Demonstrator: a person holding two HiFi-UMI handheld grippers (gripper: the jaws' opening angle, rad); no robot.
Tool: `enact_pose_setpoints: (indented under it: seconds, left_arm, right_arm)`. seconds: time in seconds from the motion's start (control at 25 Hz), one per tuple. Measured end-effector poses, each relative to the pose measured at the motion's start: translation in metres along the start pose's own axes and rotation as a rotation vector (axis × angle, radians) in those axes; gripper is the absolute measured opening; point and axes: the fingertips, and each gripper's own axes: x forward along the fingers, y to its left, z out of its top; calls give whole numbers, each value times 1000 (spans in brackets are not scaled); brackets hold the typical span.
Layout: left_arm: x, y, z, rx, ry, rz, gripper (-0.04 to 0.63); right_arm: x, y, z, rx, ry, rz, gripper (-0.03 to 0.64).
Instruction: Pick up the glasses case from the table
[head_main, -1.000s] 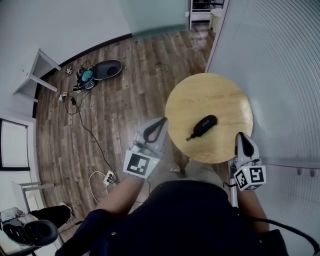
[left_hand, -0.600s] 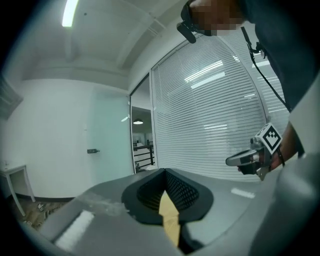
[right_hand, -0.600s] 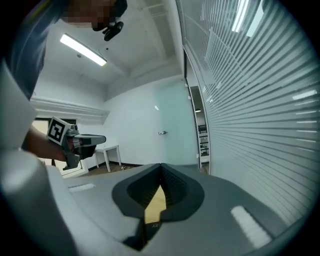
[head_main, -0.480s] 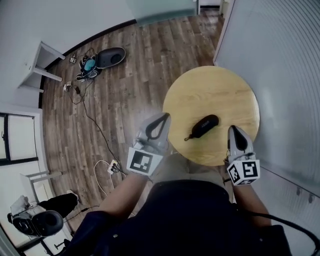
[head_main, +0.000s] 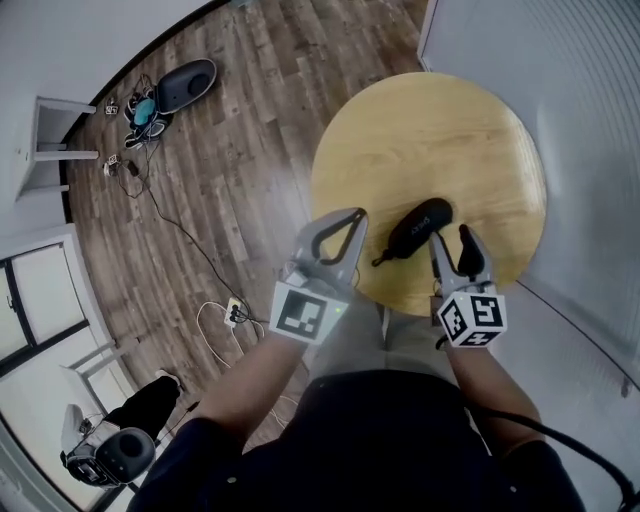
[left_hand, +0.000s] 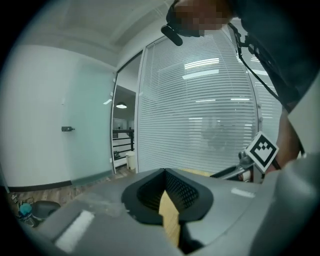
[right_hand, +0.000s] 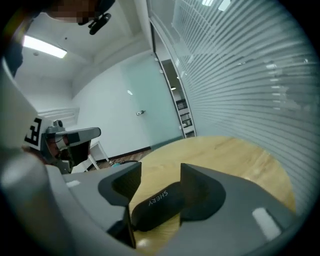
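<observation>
The black glasses case (head_main: 418, 228) lies on the round wooden table (head_main: 440, 130), near its front edge, with a short strap trailing to its left. My right gripper (head_main: 453, 243) hovers at the case's near end, its jaws opening. In the right gripper view the case (right_hand: 155, 202) lies between the two fingers of the right gripper (right_hand: 160, 174), and the pads are not pressing on it. My left gripper (head_main: 354, 214) is shut and empty at the table's left front edge, a little left of the case. In the left gripper view the left gripper (left_hand: 165, 171) has its tips together.
A blinds-covered glass wall (head_main: 580, 120) runs close along the table's right side. On the wooden floor to the left lie cables with a power strip (head_main: 233, 313), a dark bag (head_main: 185, 82) and a white side table (head_main: 50, 140). A black chair (head_main: 110, 455) stands bottom left.
Both grippers have come down and forward toward the table. The right gripper was shut and now stands open around the case's near end. The left gripper stays shut.
</observation>
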Motion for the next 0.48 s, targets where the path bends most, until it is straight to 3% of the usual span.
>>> enact_pose_setpoints:
  seconds: [0.16,0.24,0.32,0.48]
  left_arm:
    - [14,-4,-20,33,49,-56,3]
    - [18,-3,-29,-12,42,-45,3]
    - [20,-1,-39,-34,55,-37,3]
    - [19,8,-61,-30,99,-36,3]
  right_arm:
    - [22,-26,-47,165,94,-102,300]
    - [34,-35,-73,235,156,-126,314]
    - [45,-38,-88,294,180,-117,336]
    - [68,-30,-89,299,172,-68,342]
